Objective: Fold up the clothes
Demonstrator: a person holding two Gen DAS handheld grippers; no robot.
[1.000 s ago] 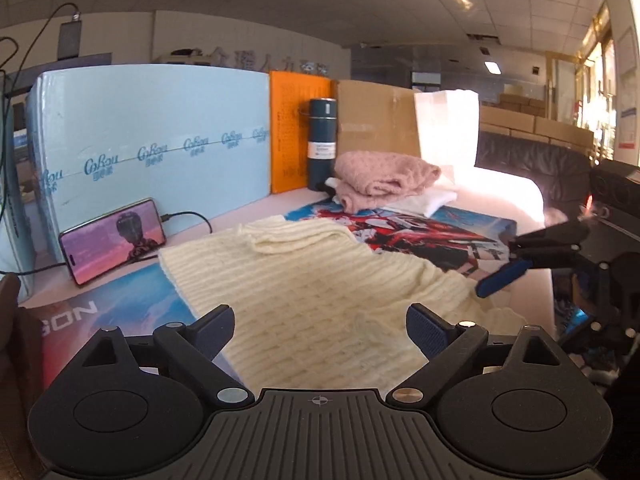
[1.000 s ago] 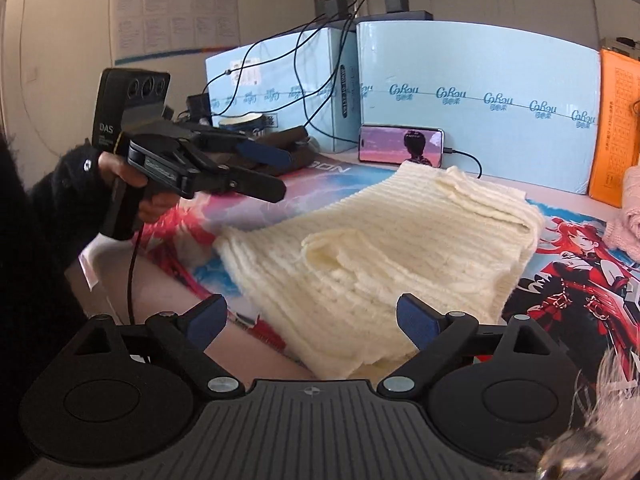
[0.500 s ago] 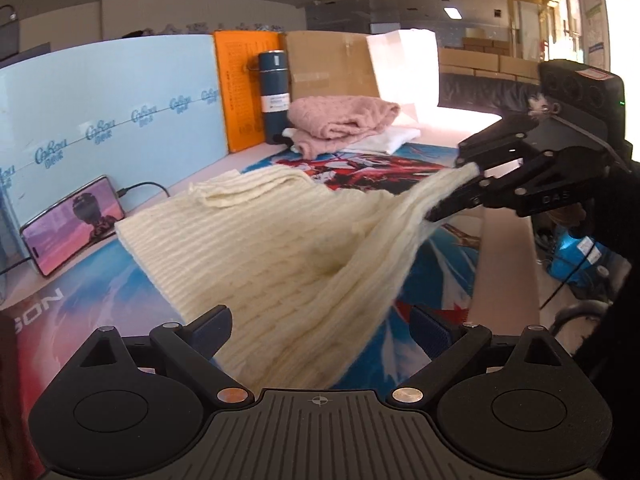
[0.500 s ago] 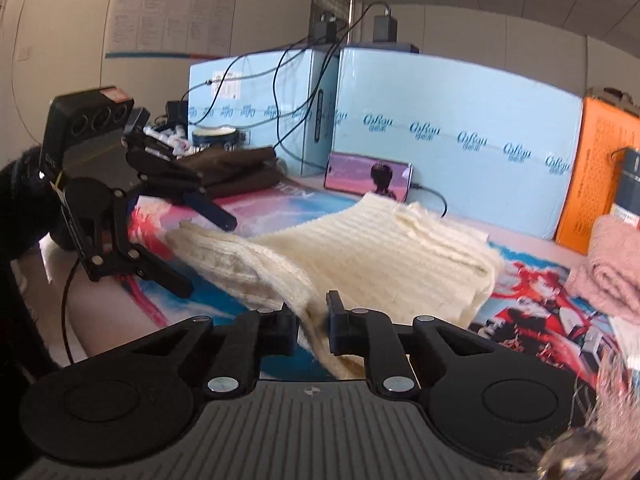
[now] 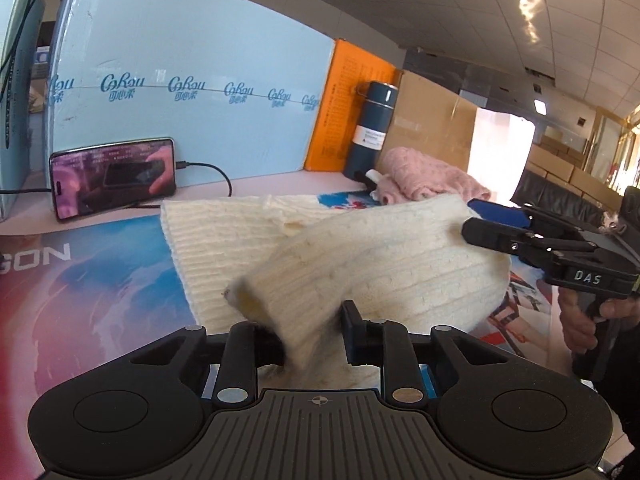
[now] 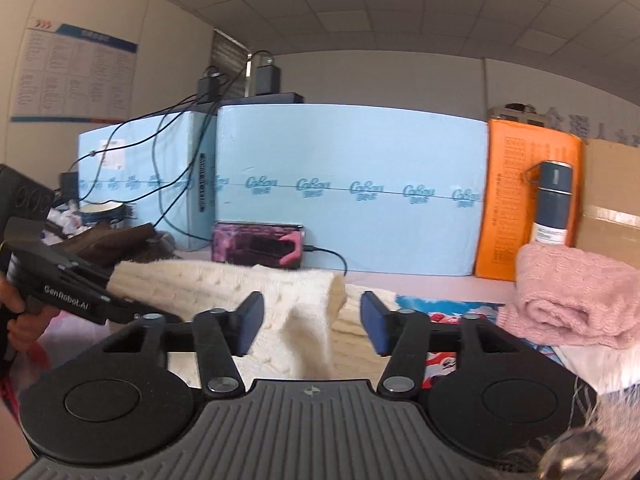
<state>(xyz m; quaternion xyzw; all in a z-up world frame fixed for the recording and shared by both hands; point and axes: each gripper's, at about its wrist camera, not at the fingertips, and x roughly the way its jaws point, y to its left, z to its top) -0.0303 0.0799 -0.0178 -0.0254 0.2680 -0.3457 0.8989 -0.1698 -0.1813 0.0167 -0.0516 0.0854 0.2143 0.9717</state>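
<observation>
A cream knit sweater (image 5: 380, 264) lies partly folded over on the printed mat (image 5: 80, 280). My left gripper (image 5: 308, 336) is shut on a thick folded edge of it, lifted off the mat. The right gripper (image 5: 476, 224) shows at the sweater's right end, held by a hand, its jaws apart. In the right wrist view my right gripper (image 6: 312, 328) stands open, with a loose flap of the sweater (image 6: 208, 284) hanging between its fingers. The left gripper (image 6: 116, 288) comes in from the left there, its tips buried in the knit.
A phone (image 5: 114, 178) on a cable leans against the blue foam board (image 5: 200, 60) at the back. A dark flask (image 5: 370, 132) and a folded pink sweater (image 6: 576, 284) on white cloth sit at the right. Brown clothing (image 6: 108, 240) lies far left.
The left gripper, open before, has closed on the sweater's edge and lifted it. The right gripper, shut on the sweater half a second ago, has opened and carried the fold over.
</observation>
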